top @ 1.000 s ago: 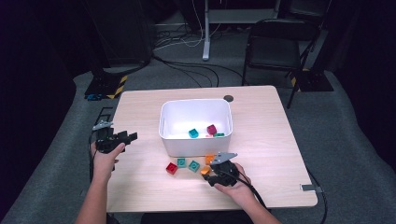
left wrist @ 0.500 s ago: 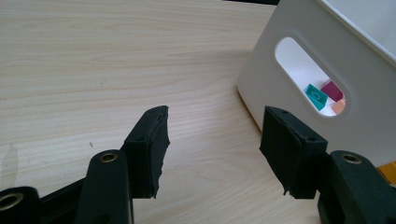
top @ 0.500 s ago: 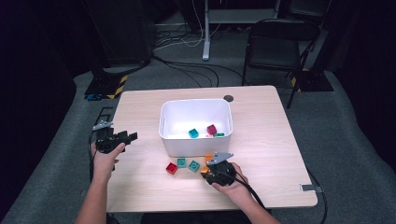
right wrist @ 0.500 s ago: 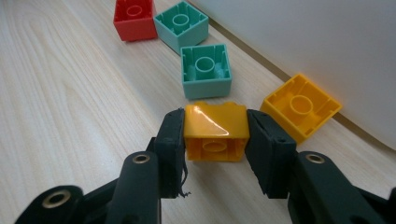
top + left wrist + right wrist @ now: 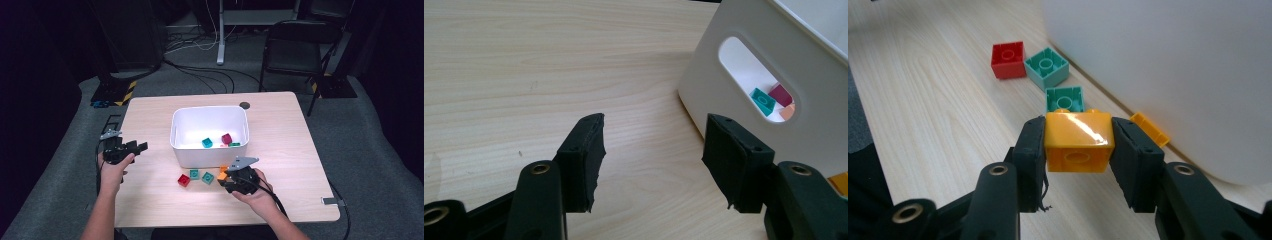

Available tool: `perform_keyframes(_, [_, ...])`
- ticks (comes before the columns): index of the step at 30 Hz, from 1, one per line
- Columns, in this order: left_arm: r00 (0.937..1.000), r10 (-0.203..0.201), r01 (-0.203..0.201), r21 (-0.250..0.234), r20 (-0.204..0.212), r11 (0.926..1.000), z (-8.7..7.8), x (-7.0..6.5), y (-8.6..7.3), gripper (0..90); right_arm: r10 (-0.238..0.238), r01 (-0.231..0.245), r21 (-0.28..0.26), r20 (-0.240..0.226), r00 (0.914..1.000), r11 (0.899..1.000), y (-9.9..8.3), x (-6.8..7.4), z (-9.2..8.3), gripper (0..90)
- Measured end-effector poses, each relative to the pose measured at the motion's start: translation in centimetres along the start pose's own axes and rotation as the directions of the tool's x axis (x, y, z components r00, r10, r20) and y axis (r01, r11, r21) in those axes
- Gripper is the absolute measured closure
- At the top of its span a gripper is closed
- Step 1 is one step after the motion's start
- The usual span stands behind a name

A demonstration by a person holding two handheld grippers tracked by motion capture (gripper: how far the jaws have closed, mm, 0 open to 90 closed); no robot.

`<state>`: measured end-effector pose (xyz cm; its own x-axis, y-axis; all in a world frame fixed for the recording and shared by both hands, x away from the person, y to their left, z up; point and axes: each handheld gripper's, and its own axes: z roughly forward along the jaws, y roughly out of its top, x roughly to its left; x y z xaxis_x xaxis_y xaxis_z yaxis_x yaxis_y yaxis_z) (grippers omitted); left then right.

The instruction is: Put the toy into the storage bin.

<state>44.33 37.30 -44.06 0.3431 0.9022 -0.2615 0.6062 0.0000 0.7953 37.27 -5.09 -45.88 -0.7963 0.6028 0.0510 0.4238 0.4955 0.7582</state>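
My right gripper [image 5: 1078, 150] is shut on an orange brick [image 5: 1078, 142], held just above the table in front of the white bin [image 5: 1173, 60]. Its jaws have just been closing with that brick between them. In the high view the right gripper [image 5: 226, 180] is at the bin's near right corner, with the orange brick [image 5: 221, 176] at its tip. My left gripper [image 5: 140, 146] rests at the table's left edge, open, with nothing between its fingers [image 5: 586, 150]. It points at the bin's handle slot [image 5: 756, 80].
On the table before the bin [image 5: 210, 152] lie a red brick [image 5: 184, 180], two teal bricks [image 5: 194, 173] [image 5: 207, 177] and a small orange piece [image 5: 1149, 129]. Inside the bin are a teal [image 5: 206, 143], a magenta [image 5: 226, 138] and a green brick [image 5: 234, 144]. A chair [image 5: 295, 45] stands beyond the table.
The right gripper has closed on the orange brick and lifted it slightly off the table. The left hand has stayed where it was.
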Motion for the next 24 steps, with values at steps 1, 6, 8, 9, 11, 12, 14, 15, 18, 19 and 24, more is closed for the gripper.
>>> perform_keyframes(1, [1.0,-0.001,0.001,0.0,0.0,1.0,0.0,0.0,0.0,41.2,-0.005,0.005,-0.004,-0.002,1.0,1.0,0.2,0.0,-0.2,58.6])
perform_keyframes(6, [1.0,-0.005,0.005,-0.003,0.0,1.0,-0.1,0.0,0.0,41.2,-0.008,0.008,-0.019,-0.017,0.9998,1.0,1.6,-0.5,-1.9,58.6])
perform_keyframes(8, [1.0,-0.005,0.005,-0.002,0.0,1.0,-0.1,0.0,0.0,41.2,-0.01,0.009,-0.018,-0.02,0.9997,1.0,2.2,-0.8,-2.4,58.6])
perform_keyframes(9, [1.0,-0.004,0.004,0.001,0.001,1.0,-0.1,0.0,0.0,41.2,-0.014,0.014,-0.015,-0.021,0.9997,1.0,2.6,-0.9,-2.7,58.6])
perform_keyframes(11, [1.0,0.001,-0.001,-0.002,0.003,1.0,0.0,-0.1,0.0,41.2,-0.01,0.01,-0.021,-0.025,0.9996,1.0,3.3,-1.2,-3.4,58.6])
perform_keyframes(12, [1.0,0.0,0.0,-0.003,0.003,1.0,0.0,-0.1,0.0,41.2,-0.013,0.012,-0.025,-0.028,0.9995,1.0,3.6,-1.4,-3.7,58.6])
perform_keyframes(14, [1.0,-0.004,0.004,-0.008,0.001,1.0,-0.1,0.0,0.0,41.2,-0.002,0.001,-0.033,-0.032,0.9995,0.999,4.3,-1.6,-4.4,58.6])
perform_keyframes(15, [1.0,-0.004,0.004,-0.006,0.003,1.0,-0.2,0.0,0.0,41.2,-0.003,0.001,-0.039,-0.036,0.9994,0.999,4.7,-1.7,-4.7,58.6])
perform_keyframes(18, [1.0,-0.007,0.007,-0.005,0.004,1.0,-0.2,0.0,0.0,41.2,-0.001,-0.002,-0.053,-0.045,0.999,0.999,5.8,-2.0,-5.7,58.6])
perform_keyframes(19, [1.0,-0.004,0.004,-0.005,0.005,1.0,-0.2,0.0,0.1,41.2,-0.003,0.0,-0.056,-0.043,0.9991,0.998,6.1,-2.0,-5.9,58.6])
perform_keyframes(24, [1.0,0.0,0.0,-0.006,0.003,1.0,-0.2,0.0,0.1,41.2,-0.035,0.033,-0.061,-0.023,0.9991,0.998,7.7,-2.3,-6.8,58.6])
